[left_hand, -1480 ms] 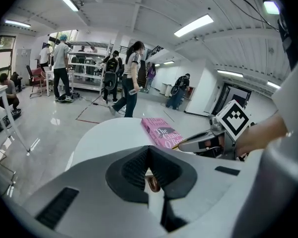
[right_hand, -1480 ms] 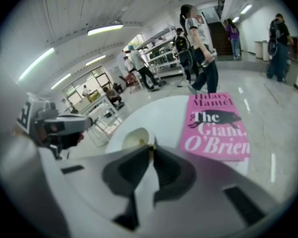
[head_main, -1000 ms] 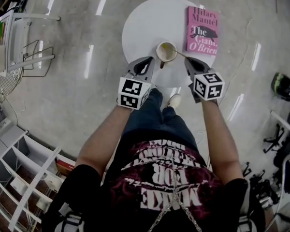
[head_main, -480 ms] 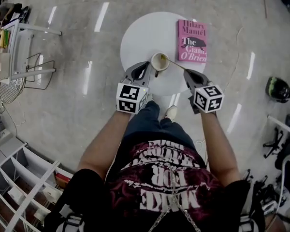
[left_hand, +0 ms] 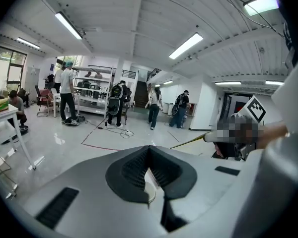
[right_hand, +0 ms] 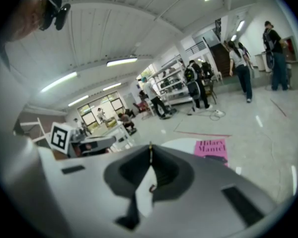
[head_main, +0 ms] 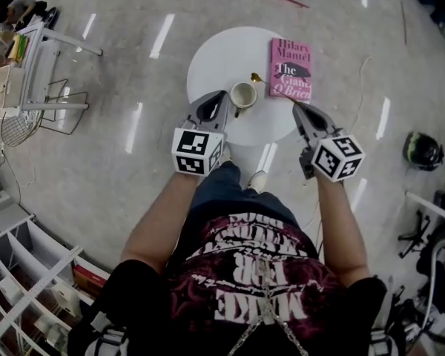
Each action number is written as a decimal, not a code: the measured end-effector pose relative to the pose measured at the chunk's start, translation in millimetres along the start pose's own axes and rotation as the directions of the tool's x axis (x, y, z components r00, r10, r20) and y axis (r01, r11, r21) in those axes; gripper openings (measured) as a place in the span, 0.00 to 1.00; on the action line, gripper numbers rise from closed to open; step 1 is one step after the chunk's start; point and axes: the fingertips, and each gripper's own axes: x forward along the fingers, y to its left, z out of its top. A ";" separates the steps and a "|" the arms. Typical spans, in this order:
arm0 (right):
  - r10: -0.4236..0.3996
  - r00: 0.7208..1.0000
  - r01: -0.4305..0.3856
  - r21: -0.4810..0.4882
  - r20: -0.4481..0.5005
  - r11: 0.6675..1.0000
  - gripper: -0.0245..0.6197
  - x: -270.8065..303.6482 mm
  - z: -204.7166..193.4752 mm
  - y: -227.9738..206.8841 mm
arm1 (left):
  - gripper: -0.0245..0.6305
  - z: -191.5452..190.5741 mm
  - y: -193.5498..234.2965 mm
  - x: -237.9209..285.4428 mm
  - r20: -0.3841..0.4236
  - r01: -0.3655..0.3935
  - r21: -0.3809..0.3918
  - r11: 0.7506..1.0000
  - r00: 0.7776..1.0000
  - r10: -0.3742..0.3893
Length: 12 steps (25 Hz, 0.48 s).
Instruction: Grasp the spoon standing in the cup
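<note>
**Spoon gripped, bowl at the cup's rim**

The right gripper [head_main: 296,104] was shut on the thin handle of the spoon [head_main: 276,90]. The spoon's bowl sat just past the far rim of the cup [head_main: 242,95], apparently out of it, between the cup and the pink book [head_main: 290,69]. The left gripper [head_main: 222,96] was clamped on a pale curved part of the cup, steadying it on the white counter [head_main: 215,54]. The grasp looked made. The next move likely called for a level lift clear of the rim.
</note>
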 end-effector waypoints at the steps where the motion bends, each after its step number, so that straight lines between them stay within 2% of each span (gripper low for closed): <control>1: 0.008 1.000 -0.008 -0.004 0.012 1.000 0.09 -5.8 5.6 4.8 | 0.07 4.6 -3.0 -4.5 0.011 -0.004 0.000 1.000 1.000 0.004; 12: 0.089 0.988 -0.088 -0.011 0.126 0.996 0.09 -58.0 60.9 42.2 | 0.07 50.0 -31.0 -44.8 0.127 -0.036 0.012 0.999 0.991 0.034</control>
